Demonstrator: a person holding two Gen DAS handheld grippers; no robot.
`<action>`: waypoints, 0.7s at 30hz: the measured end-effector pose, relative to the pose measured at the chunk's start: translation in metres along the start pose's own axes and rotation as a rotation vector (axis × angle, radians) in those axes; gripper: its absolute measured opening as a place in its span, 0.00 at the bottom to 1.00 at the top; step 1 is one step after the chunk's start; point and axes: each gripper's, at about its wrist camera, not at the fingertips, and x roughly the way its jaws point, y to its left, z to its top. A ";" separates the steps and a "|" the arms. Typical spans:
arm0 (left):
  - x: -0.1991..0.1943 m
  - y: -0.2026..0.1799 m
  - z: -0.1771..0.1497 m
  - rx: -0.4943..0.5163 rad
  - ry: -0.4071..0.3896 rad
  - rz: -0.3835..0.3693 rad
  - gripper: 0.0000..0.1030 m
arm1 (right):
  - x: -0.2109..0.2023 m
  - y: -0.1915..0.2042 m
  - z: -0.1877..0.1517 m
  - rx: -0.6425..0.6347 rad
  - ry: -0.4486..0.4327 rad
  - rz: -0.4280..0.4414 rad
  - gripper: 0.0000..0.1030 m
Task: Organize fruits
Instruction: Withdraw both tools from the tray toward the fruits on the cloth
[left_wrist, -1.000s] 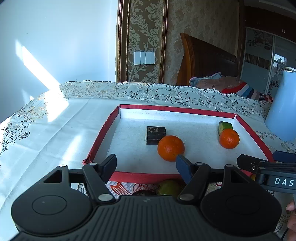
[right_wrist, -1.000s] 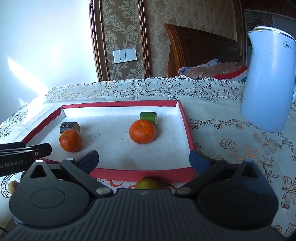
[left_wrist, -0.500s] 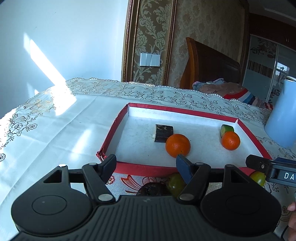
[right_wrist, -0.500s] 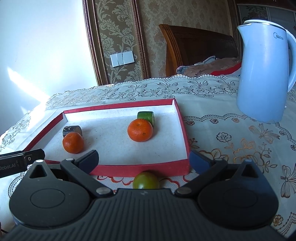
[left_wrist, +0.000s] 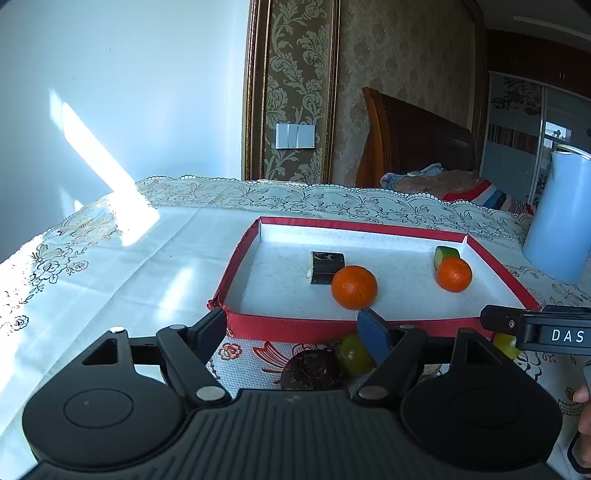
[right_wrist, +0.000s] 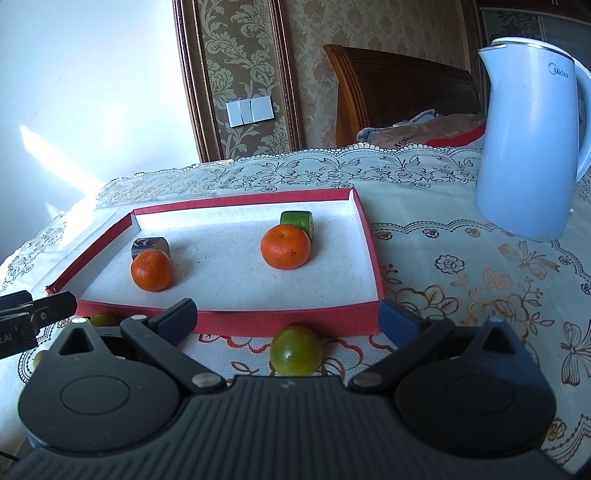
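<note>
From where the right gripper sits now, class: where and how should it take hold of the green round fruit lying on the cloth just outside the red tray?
Grip the green fruit across its widest middle, one pad on each side. It is round, so no side grips better. Come from the near side, as the right gripper already faces it with jaws open and the fruit centred between them. The red tray wall blocks the far side.

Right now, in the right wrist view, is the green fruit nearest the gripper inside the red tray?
No, the green fruit lies on the tablecloth outside the red tray.
</note>
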 end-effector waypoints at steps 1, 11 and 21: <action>-0.001 0.000 0.000 0.001 -0.003 0.002 0.75 | -0.001 0.000 0.000 0.000 -0.002 0.000 1.00; -0.009 0.005 -0.006 0.005 -0.003 -0.013 0.76 | -0.011 0.003 -0.008 -0.024 -0.008 0.012 1.00; -0.015 0.012 -0.014 0.005 0.023 -0.047 0.76 | -0.026 -0.002 -0.017 -0.037 -0.026 0.013 1.00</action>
